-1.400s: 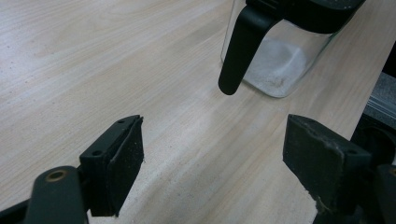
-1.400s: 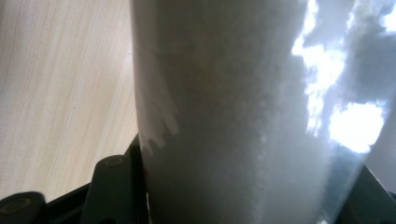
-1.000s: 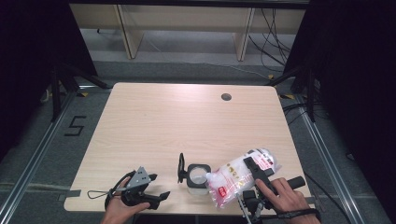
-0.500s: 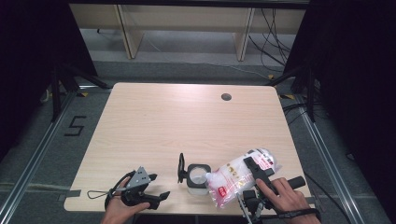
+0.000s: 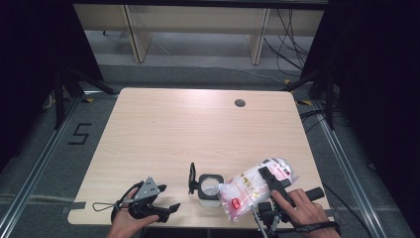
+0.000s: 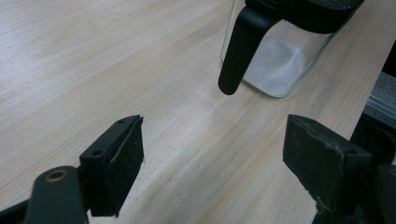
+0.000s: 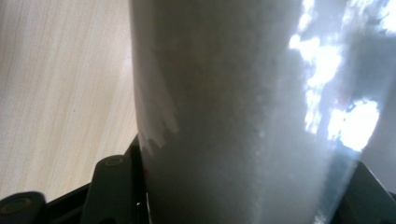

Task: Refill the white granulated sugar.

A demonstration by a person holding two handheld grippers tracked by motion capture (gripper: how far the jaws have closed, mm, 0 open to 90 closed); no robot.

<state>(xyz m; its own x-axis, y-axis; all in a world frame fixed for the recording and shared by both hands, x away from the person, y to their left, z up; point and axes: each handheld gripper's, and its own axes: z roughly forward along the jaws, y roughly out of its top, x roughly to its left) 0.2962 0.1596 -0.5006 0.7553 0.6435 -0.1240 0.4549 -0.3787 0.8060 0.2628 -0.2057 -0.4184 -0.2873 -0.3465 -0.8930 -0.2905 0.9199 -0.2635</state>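
A plastic bag of white granules lies tilted near the table's front right, its lower end over a small clear jar. The jar's black flip lid stands open on its left side. My right gripper is shut on the bag; in the right gripper view the bag sits between both jaws. My left gripper rests at the front left, open with nothing between its jaws. In the left gripper view the left gripper points at the jar, which holds a little white powder, and at the hanging lid.
The wooden table has a round cable hole at the back right. The jar and both hands sit close to the front edge. Wooden shelving stands behind the table, with dark stands and cables on the floor at both sides.
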